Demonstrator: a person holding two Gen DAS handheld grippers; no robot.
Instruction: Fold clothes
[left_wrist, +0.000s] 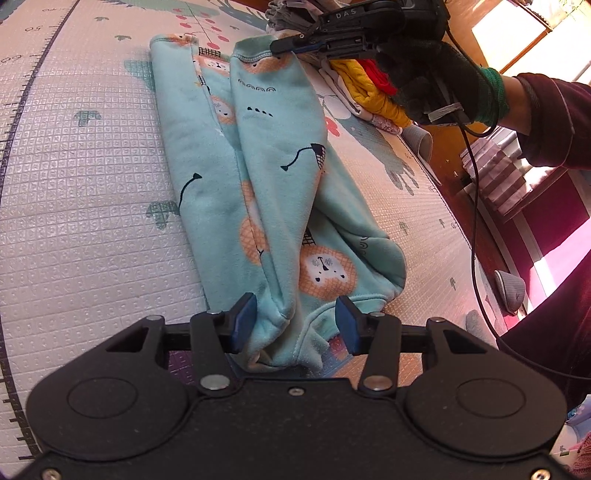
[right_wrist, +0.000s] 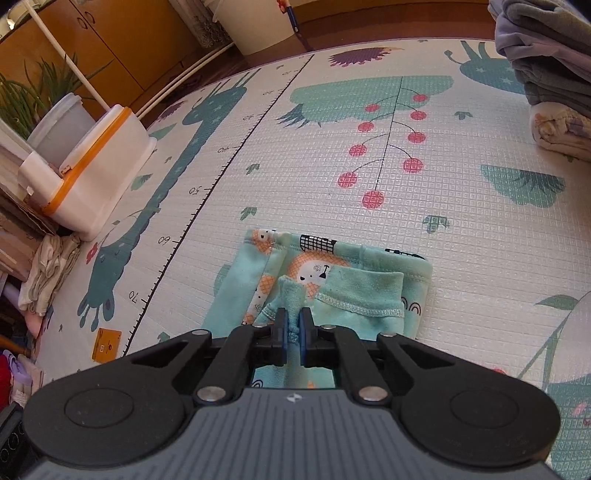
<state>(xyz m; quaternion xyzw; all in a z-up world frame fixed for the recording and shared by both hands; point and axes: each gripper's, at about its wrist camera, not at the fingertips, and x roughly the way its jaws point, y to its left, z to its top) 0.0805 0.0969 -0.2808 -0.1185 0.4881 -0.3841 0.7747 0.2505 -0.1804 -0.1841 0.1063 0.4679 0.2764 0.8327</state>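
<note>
From the left wrist view, we see a pair of small mint-green fleece trousers printed with orange lions (left_wrist: 258, 177) lying lengthwise on the white embossed foam play mat (left_wrist: 81, 192), its 2 legs side by side and running away from us. Our left gripper (left_wrist: 295, 325) sits low at the near, bunched end of the trousers, its 2 blue-padded fingers (left_wrist: 243, 321) spread apart with the fabric lying loose between them, not pinched. At the far end we spot the right gripper (left_wrist: 284, 46), held by a hand in a dark knitted glove (left_wrist: 436, 81), with its tips closed on the hem of the right-hand leg. Just beyond it lies a heap of yellow, red and white clothes (left_wrist: 369, 88) at the mat's edge.

From the right wrist view, the right gripper (right_wrist: 291, 332) has its 2 fingers (right_wrist: 280, 332) drawn nearly together, with a fold of the hem clamped between the blue pads. The trousers (right_wrist: 369, 295) lie on the play mat (right_wrist: 314, 192) straight ahead of us, cuffs facing the camera. A white plastic box with an orange rim (right_wrist: 99, 170) stands at the mat's left edge, and a stack of folded grey clothes (right_wrist: 546, 51) sits at the top right.
</note>
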